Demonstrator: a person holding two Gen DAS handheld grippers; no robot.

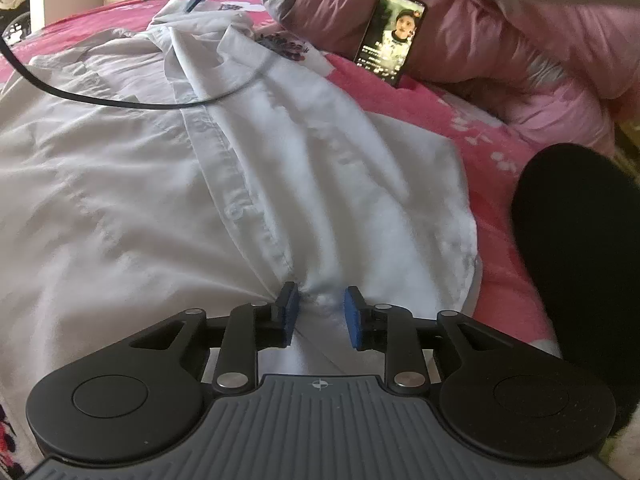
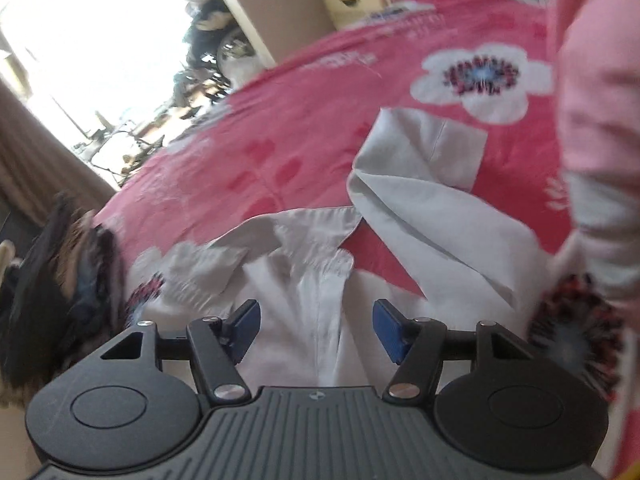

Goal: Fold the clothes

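pink floral bed (image 2: 320,128), cream nightstand (image 2: 354,0), bright window (image 2: 92,48).

My left gripper (image 1: 321,306) sits low with its blue-padded fingers (image 1: 289,308) parted a little. My right gripper (image 2: 316,326) spreads its fingers (image 2: 386,330) wider, gripping nothing.

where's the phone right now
In the left wrist view the phone stands at upper right, leaning on the pink quilt, just beyond the white shirt.
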